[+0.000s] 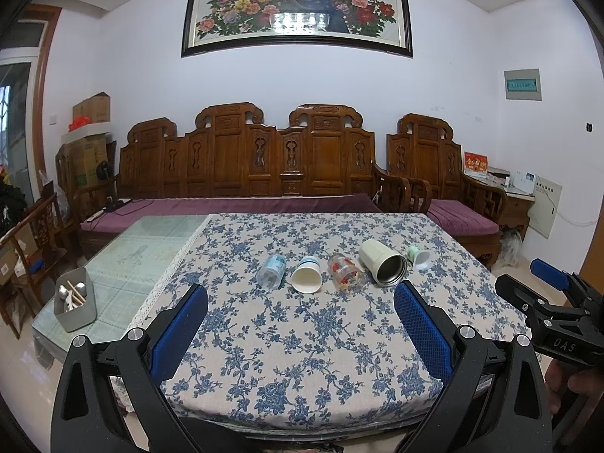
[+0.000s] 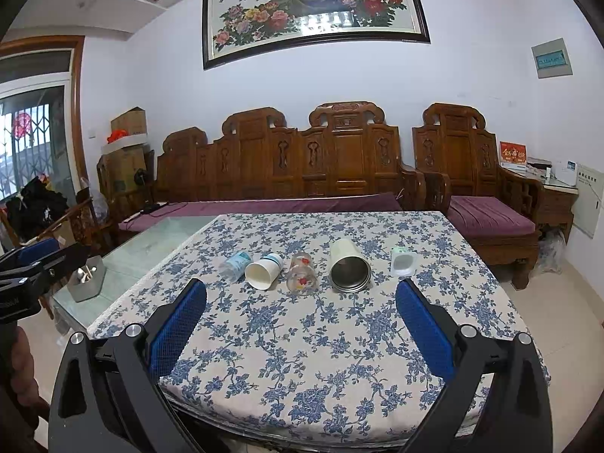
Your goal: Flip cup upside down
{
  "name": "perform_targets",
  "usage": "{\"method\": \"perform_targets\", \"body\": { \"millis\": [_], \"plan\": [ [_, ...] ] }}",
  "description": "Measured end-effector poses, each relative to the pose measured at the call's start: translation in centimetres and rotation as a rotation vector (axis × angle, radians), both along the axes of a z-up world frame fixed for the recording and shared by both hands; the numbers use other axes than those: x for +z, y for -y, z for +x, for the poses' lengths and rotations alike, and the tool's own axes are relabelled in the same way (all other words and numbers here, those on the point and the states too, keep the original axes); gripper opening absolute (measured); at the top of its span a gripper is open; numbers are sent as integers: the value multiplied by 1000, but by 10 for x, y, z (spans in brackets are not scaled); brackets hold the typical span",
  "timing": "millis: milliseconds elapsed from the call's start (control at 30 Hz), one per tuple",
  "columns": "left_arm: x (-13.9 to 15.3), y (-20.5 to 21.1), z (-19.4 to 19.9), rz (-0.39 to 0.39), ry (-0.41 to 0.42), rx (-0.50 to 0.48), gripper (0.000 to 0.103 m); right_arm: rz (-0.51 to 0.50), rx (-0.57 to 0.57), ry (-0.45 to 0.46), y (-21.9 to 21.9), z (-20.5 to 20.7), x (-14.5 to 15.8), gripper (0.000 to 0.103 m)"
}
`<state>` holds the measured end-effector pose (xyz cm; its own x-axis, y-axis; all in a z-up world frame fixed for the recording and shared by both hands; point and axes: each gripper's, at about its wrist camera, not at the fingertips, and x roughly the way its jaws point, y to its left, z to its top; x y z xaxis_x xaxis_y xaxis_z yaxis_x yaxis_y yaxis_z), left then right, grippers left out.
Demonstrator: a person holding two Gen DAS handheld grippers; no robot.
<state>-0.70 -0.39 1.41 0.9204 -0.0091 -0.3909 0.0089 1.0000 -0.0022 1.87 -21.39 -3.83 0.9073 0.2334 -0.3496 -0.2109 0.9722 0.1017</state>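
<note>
- Left gripper [image 1: 300, 330] and right gripper [image 2: 301, 326] both hover over the near edge of the desk [image 1: 302, 377], jaws spread wide, holding nothing.
- Well ahead, five cups lie on their sides in a row on the blue-flowered cloth: clear blue-labelled plastic cup [image 1: 271, 270], white paper cup [image 1: 307, 275], flower-printed glass [image 1: 345, 274], cream steel-lined tumbler [image 1: 382, 262], small white-green cup [image 1: 420, 257].
- The task looks unstarted; the next move calls for reaching forward to close on one cup's wall.

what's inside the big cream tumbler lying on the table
The cream tumbler lies on its side on the tablecloth, mouth toward the cameras. Its bare metal lining shows and nothing is visible inside. The deepest part is in shadow, so its bottom cannot be checked fully.
</note>
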Motion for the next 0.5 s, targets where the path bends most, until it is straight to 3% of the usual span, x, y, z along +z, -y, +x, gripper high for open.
{"method": "perform_targets", "body": {
  "millis": [500],
  "plan": [
    [0,1,-1,2,-1,-1,95,0,3,0,-1,-1,1,101]
  ]
}}
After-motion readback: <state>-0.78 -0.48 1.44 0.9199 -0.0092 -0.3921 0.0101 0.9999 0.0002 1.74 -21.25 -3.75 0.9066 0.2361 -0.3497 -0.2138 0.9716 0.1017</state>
